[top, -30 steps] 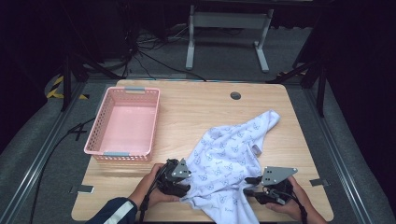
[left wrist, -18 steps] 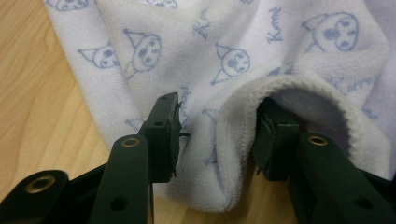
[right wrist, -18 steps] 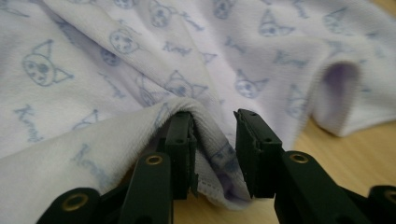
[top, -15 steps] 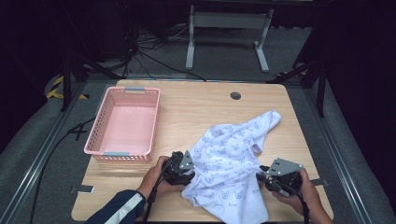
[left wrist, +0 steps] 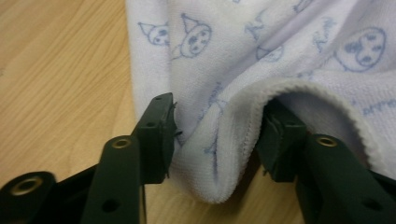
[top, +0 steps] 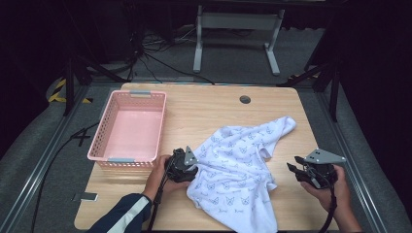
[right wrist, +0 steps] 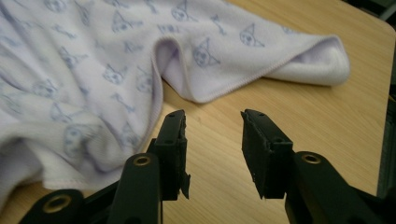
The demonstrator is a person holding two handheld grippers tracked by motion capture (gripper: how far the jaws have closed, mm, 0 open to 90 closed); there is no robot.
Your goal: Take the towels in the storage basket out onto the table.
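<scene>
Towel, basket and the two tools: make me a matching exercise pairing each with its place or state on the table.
Column one:
1. towel
2. basket
3. left tool
4. right tool

Column two:
A. open, jaws over bare wood beside the cloth
B. pink, at the table's left side
C. open, a fold of cloth between its jaws
D. white with a blue print, rumpled on the wood

Pairs: 1-D, 2-B, 3-C, 4-A
</scene>
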